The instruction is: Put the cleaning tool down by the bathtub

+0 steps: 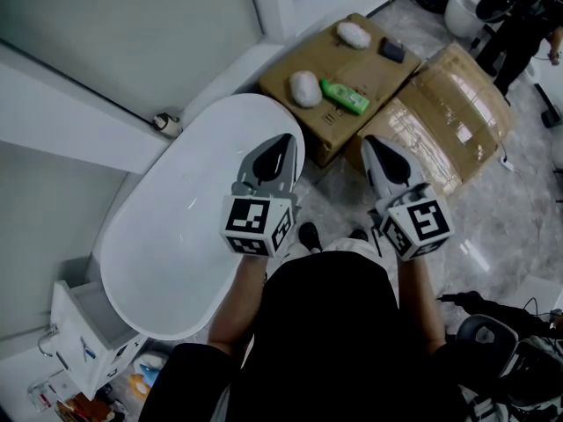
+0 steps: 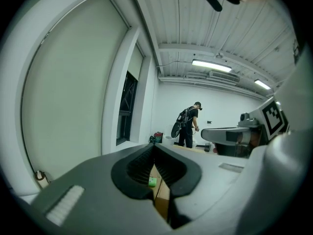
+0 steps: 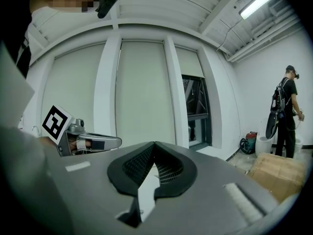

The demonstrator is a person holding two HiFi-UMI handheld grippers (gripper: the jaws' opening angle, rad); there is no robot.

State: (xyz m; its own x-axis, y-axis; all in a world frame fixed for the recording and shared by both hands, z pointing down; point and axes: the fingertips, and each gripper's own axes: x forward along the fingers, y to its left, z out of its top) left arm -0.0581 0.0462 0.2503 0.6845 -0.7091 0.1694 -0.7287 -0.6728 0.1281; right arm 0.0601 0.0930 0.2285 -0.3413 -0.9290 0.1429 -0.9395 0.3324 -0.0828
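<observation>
A white oval bathtub (image 1: 167, 262) lies at the left of the head view. Beyond it stands a cardboard box (image 1: 387, 77) bearing two white oval pads (image 1: 305, 88) (image 1: 354, 33), a green bottle (image 1: 344, 96) and a small dark object (image 1: 392, 51). My left gripper (image 1: 283, 139) is held up over the tub's right end, shut and empty. My right gripper (image 1: 374, 141) is held beside it, short of the boxes, also shut with nothing in it. In the left gripper view the jaws (image 2: 153, 145) meet at the tips, and a bit of the green bottle (image 2: 152, 181) shows through the gap below.
A second, tape-wrapped cardboard box (image 1: 449, 117) stands right of the first. A small white drawer unit (image 1: 84, 337) is at the tub's near end, and a tap fitting (image 1: 167, 124) sits on the window ledge. A person (image 1: 519, 25) stands far right by white equipment.
</observation>
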